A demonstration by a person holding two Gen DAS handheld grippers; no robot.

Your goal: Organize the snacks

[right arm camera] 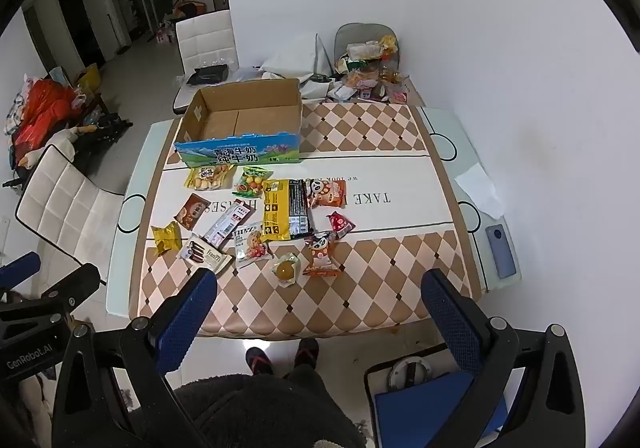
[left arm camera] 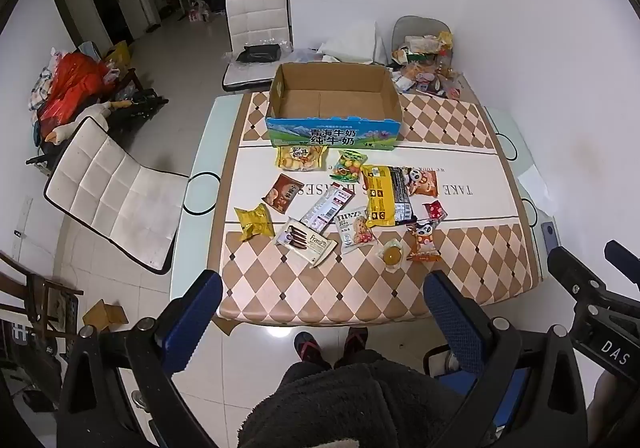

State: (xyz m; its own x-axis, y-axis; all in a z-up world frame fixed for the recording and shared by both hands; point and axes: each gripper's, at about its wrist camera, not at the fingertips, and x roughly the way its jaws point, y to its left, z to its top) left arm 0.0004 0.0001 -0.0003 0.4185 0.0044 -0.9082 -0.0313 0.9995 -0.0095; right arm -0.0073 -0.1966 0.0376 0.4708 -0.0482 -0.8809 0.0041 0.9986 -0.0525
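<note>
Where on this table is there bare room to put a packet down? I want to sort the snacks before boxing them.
Free: the checkered cloth between the near edge and the panda packet; the stretch right of the cardboard box, toward the phone. The box itself is empty. Crowded: the middle strip of snacks around the big yellow bag, and the far-corner pile.

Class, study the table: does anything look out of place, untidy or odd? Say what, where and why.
The snack packets lie scattered at all angles, some overlapping, in front of the cardboard box, which is empty. A second heap of wrappers is piled at the table's far corner. A phone rests close to the table's right edge.
</note>
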